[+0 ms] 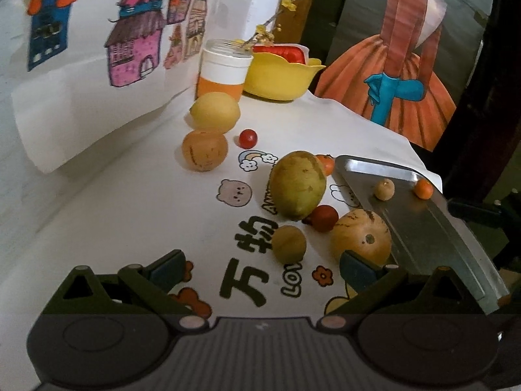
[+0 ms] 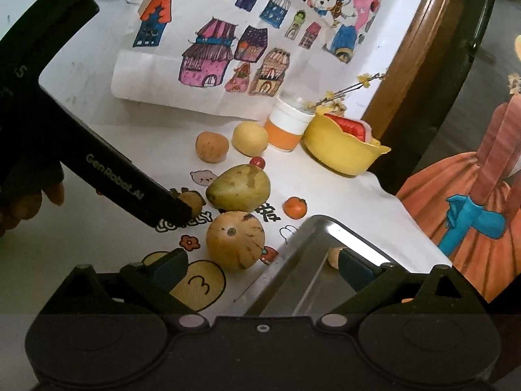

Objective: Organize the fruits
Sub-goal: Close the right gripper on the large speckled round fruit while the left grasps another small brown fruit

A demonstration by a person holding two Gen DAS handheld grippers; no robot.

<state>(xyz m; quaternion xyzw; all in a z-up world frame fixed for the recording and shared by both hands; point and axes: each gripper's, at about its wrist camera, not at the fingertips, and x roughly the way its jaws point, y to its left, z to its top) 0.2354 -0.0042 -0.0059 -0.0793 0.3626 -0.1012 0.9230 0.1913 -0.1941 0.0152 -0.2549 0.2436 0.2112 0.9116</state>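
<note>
White tablecloth (image 1: 136,202) carries scattered fruits beside a metal tray (image 1: 423,221).

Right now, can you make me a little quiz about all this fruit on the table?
1. True or false: the metal tray already holds small fruits.
2. What stands between the lemon and the yellow bowl?
A) a jar
B) a knife
C) a cup of tea
3. Fill in: the left gripper has its jaws ____.

Key: 1 true, two small ones lie on it. 2 A, the orange and white jar. 3 open, holding nothing.
</note>
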